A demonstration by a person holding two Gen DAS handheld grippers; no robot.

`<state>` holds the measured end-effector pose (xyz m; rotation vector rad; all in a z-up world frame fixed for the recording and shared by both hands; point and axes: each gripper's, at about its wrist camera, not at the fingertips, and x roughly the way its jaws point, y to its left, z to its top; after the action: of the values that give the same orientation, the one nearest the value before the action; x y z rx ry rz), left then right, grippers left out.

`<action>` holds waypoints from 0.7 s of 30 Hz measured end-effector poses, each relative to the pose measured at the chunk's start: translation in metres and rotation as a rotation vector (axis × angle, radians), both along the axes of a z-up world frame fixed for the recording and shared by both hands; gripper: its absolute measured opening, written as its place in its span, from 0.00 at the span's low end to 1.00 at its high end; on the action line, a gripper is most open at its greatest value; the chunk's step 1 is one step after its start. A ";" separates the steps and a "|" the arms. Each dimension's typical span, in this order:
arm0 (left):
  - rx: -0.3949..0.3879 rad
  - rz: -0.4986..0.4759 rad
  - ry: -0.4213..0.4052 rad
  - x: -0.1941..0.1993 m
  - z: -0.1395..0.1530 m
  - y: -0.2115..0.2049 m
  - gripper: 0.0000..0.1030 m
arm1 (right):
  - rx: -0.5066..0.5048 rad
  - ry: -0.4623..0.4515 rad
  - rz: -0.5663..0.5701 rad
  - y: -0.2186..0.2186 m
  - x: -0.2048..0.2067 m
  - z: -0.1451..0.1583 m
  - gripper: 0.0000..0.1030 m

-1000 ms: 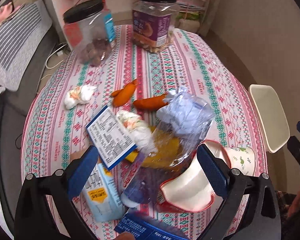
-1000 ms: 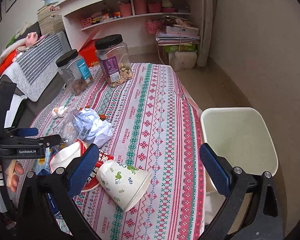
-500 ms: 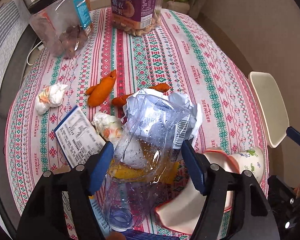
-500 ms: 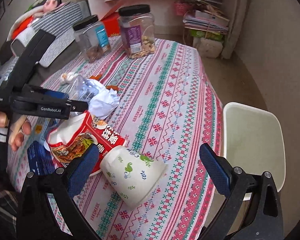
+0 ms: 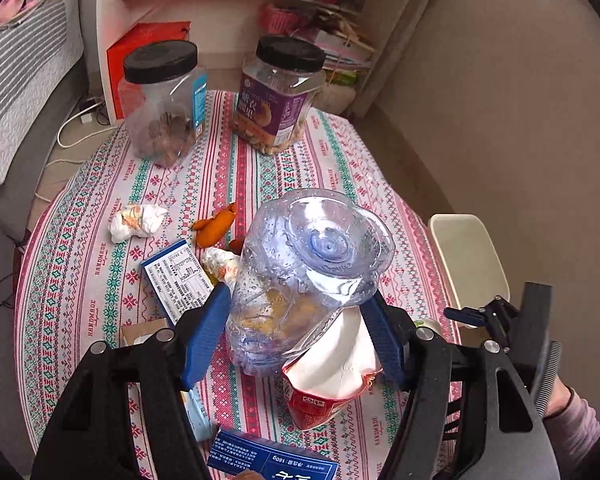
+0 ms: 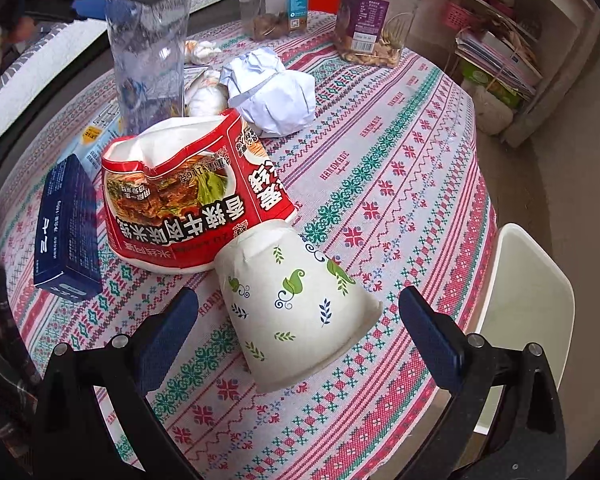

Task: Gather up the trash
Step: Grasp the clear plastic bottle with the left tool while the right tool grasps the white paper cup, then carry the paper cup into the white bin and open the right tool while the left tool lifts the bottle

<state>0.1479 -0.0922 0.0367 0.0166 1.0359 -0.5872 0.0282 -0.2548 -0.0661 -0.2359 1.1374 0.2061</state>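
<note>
My left gripper [image 5: 296, 332] is shut on a crushed clear plastic bottle [image 5: 300, 276] and holds it lifted above the table; the bottle also shows in the right wrist view [image 6: 148, 52]. My right gripper [image 6: 300, 320] is open, its jaws on either side of a tipped white paper cup with leaf prints [image 6: 296, 304]. A red instant-noodle cup [image 6: 188, 192] lies just behind it. A cream trash bin [image 6: 528, 312] stands beside the table at the right, also seen in the left wrist view [image 5: 468, 264].
On the patterned tablecloth [image 6: 400, 152] lie a crumpled white paper ball [image 6: 272, 96], a dark blue box [image 6: 68, 224], tissue wads [image 5: 136, 220], orange peel [image 5: 216, 228] and a label card [image 5: 178, 276]. Two black-lidded jars [image 5: 280, 96] stand at the far edge.
My left gripper has lifted the bottle off the table and tipped it base-forward. My right gripper has moved down and closer around the paper cup.
</note>
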 end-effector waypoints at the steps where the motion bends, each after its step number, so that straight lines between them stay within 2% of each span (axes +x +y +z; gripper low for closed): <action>1: -0.011 -0.004 -0.009 -0.004 0.003 0.001 0.63 | -0.018 0.009 0.010 0.003 0.002 -0.004 0.93; 2: -0.019 -0.007 -0.017 -0.007 0.005 0.003 0.63 | -0.034 0.015 0.018 0.006 0.004 -0.007 0.88; 3: -0.024 -0.009 -0.026 -0.010 0.007 0.005 0.63 | -0.044 0.026 0.024 0.009 0.006 -0.011 0.79; 5: -0.032 -0.007 -0.043 -0.015 0.010 0.009 0.63 | -0.033 0.040 0.019 0.009 0.008 -0.014 0.72; 10: -0.053 0.032 -0.064 -0.017 0.012 0.020 0.63 | 0.076 -0.006 -0.048 -0.004 0.009 0.001 0.55; 11: -0.058 0.042 -0.067 -0.018 0.013 0.023 0.63 | 0.098 -0.016 -0.062 -0.008 0.010 0.006 0.42; 15: -0.079 0.082 -0.085 -0.017 0.016 0.029 0.63 | 0.154 -0.053 -0.141 -0.024 0.016 0.018 0.41; 21: -0.101 0.113 -0.113 -0.019 0.023 0.030 0.63 | 0.195 -0.095 -0.186 -0.035 0.016 0.029 0.40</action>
<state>0.1285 -0.0626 0.0597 -0.0963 0.8906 -0.5297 0.0447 -0.2893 -0.0368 0.0335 1.0302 0.1379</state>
